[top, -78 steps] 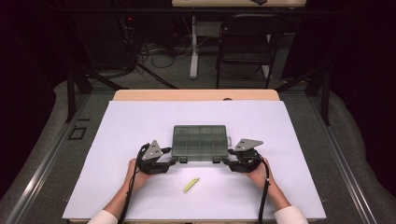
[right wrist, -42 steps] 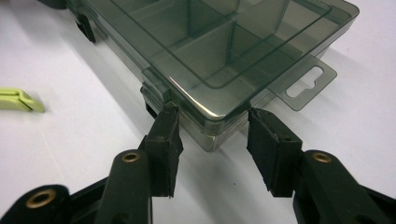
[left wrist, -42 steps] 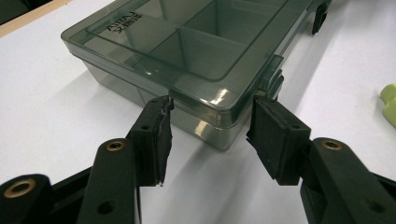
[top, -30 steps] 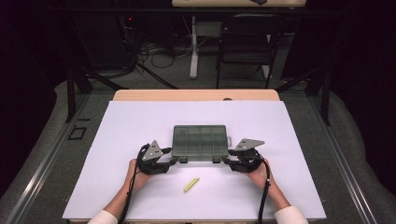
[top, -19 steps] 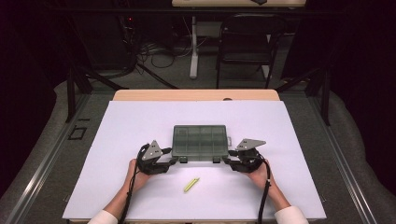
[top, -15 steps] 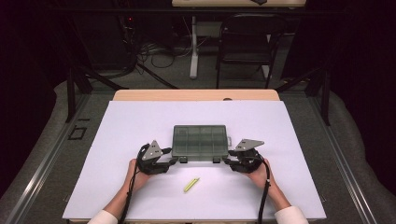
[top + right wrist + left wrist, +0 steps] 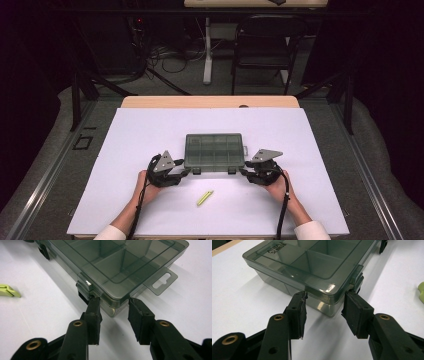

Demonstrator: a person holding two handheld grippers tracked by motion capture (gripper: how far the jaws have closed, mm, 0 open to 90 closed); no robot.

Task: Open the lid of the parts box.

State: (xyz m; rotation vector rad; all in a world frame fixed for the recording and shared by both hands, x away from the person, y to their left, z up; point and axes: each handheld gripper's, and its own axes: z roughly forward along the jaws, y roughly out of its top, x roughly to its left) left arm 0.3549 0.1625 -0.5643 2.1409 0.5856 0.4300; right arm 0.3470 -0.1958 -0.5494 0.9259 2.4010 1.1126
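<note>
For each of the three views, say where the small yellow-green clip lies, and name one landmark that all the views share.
High view: yellow-green clip on the white sheet, below the box.
Left gripper view: at the right edge.
Right gripper view: at the left edge.
Shared landmark: the smoky compartment box.

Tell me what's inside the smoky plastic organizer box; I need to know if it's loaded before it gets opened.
Through the closed tinted lid, the organizer box shows divider walls and compartments that look empty. The tint and glare could hide small parts, and corner compartments are partly out of frame.
</note>
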